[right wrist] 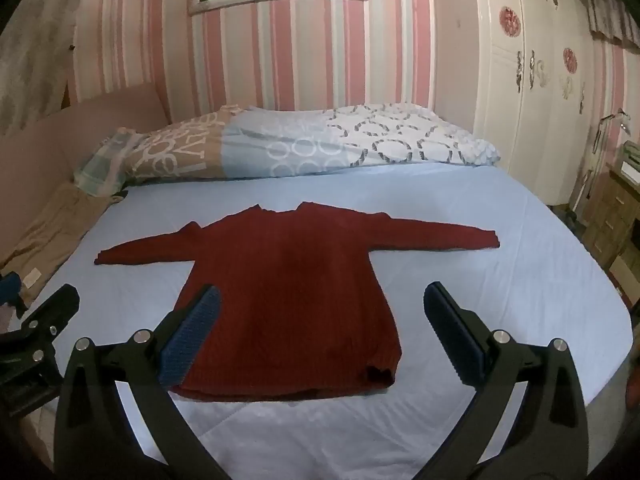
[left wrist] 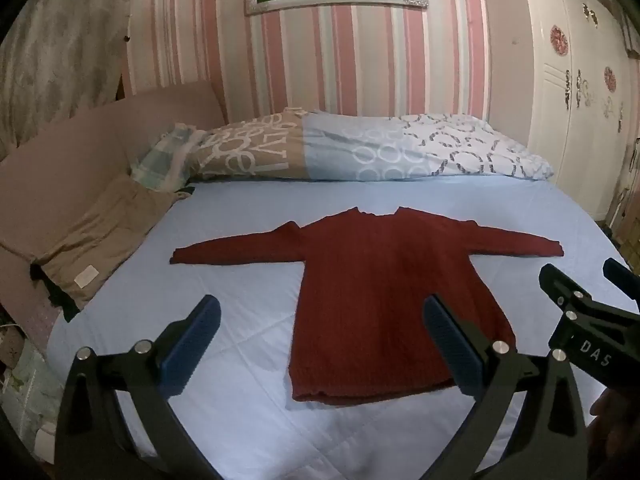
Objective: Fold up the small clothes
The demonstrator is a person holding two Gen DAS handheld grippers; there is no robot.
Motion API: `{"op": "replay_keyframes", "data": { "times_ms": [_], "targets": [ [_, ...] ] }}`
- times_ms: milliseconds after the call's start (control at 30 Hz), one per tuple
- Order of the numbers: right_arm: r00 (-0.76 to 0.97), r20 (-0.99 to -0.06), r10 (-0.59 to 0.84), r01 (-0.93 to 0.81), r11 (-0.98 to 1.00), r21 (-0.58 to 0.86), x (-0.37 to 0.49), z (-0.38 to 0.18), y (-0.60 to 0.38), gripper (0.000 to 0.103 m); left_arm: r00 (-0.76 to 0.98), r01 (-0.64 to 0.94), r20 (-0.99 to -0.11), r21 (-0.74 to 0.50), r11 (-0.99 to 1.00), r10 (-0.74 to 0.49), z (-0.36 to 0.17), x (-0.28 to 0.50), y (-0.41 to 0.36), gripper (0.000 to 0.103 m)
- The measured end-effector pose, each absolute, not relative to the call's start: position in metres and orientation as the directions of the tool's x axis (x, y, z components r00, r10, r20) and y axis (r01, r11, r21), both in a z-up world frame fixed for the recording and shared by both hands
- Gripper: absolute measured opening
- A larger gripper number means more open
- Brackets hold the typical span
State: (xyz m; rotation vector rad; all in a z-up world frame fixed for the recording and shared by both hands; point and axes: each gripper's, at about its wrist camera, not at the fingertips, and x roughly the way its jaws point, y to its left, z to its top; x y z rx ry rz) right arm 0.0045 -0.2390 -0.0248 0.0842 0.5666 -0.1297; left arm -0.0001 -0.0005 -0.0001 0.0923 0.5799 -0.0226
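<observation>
Red sweater spread flat mid-bed, sleeves out sideways, hem toward the near edge.
Left gripper and right gripper both wide, empty, poised above the near edge; folded duvet along the far edge.

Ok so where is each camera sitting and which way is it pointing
Left wrist: on the left gripper, aimed forward and down over the bed at the red sweater; own open fingers, plus the right gripper at right edge.
Right wrist: on the right gripper, same aim; own open fingers, left gripper at left edge.
Shared: sweater lying flat, patterned duvet, striped wall.
</observation>
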Motion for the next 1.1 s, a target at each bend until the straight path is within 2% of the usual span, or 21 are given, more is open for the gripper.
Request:
{"op": "replay_keyframes", "data": {
  "times_ms": [133,1100],
  "targets": [
    [0.852,-0.512,-0.107,0.142,0.989,0.029,-0.003,-0.023,-0.232,0.100,0.835,0.045,-0.550,0.080,0.996,0.006,0.000,0.000,-0.001,0.101],
    [0.850,-0.515,-0.112,0.142,0.990,0.018,-0.001,-0.019,-0.229,0.100,0.834,0.046,-0.552,0.062,0.997,-0.004,0.000,0.004,0.000,0.101]
  ]
}}
